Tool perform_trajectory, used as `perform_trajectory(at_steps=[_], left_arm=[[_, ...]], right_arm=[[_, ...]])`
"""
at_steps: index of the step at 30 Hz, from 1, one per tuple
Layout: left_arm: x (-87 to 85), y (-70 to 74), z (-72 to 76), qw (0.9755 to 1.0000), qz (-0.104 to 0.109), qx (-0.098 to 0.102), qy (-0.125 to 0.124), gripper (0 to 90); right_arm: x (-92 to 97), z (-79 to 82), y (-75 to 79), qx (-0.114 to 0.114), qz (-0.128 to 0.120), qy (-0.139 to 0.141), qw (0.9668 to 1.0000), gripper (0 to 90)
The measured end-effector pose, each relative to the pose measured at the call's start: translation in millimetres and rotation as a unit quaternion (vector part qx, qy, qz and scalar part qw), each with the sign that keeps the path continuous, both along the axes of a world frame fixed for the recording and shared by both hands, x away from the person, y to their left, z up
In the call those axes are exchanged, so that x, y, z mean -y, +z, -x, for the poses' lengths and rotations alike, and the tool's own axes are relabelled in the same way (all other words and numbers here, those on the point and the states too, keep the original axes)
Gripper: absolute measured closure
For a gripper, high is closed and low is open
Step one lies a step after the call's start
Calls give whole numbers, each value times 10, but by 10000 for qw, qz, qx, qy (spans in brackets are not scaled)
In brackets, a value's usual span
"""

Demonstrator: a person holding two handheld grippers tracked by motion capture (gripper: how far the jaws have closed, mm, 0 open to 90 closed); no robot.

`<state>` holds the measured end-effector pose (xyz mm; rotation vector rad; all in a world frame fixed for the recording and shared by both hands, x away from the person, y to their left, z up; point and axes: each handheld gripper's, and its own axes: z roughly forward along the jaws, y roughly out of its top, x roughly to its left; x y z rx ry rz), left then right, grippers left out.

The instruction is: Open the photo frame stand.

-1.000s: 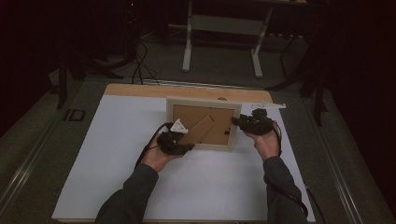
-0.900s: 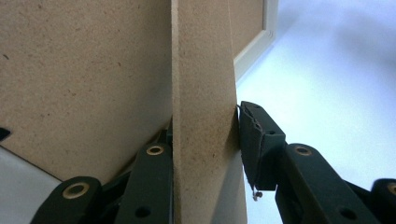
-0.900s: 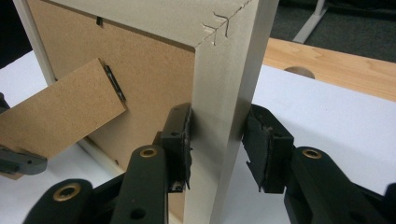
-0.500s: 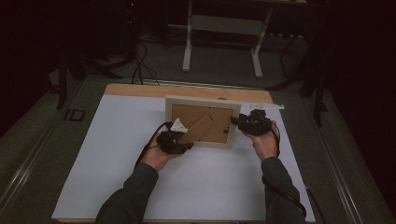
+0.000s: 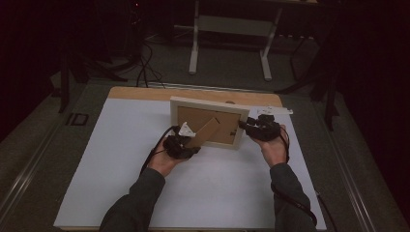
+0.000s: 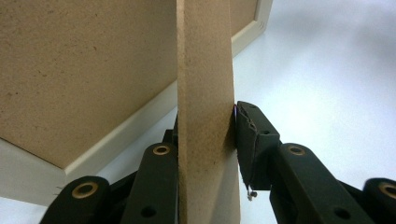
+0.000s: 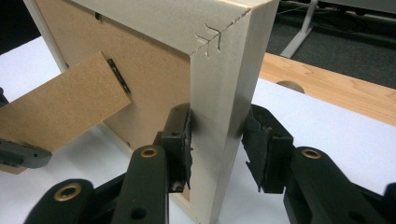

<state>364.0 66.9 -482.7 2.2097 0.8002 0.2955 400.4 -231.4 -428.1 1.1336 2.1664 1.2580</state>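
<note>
Jaws of the left gripper (image 6: 205, 154) had just been closing and were seen pinching the brown fibreboard easel strut (image 6: 205, 93) across its width, one pad on each long edge. Jaws of the right gripper (image 7: 217, 149) were clamped on the outer side rail of the cream-painted wooden picture frame (image 7: 224, 84), one pad on the back face, the other on the front.

From the high view, the picture frame (image 5: 208, 104) was held standing on its long edge, tilted, at about twelve o'clock from the middle of the board, its brown backing turned toward the person. The left gripper (image 5: 181, 145) sat at the frame's seven o'clock, the right gripper (image 5: 258, 128) at its three o'clock. The easel strut (image 5: 205, 133) was swung out from the backing toward seven o'clock.

Judgement: the frame was steadied by the right grip so that it could not tip while the strut was drawn open on its hinge by the left; the strut was taken near its free end, where leverage is best.

Surface: a white sheet (image 5: 121, 164) was laid over a light wooden tabletop (image 5: 140, 93), whose bare strip was left showing along the far edge. A white paper slip (image 5: 275, 110) was noted at the frame's two o'clock.

Room: dim; grey floor, a white table base (image 5: 229, 43) at twelve o'clock, dark cables (image 5: 144, 63) at eleven.
</note>
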Motion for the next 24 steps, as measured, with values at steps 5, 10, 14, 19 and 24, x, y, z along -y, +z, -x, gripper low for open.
perform_trajectory(at_steps=[5, 10, 14, 19, 24], left_arm=[[17, -14, -21, 10000, -10, -16, 46, 730], [40, -38, -44, 9999, 27, -46, 106, 749], [57, -34, -29, 9999, 32, -28, 94, 754], [74, -25, -4, 10000, 41, -17, 56, 754], [104, -31, 18, 9999, 79, 40, 55, 756]], right_arm=[[-11, 4, 3, 49, 47, -13, 10000, 622], [-43, 8, 18, 107, 196, -28, 9997, 622], [-59, 11, 24, 160, 298, -28, 9994, 622], [-57, 15, 17, 193, 276, -39, 9994, 621], [-47, 28, 24, 223, 286, -40, 9993, 621]])
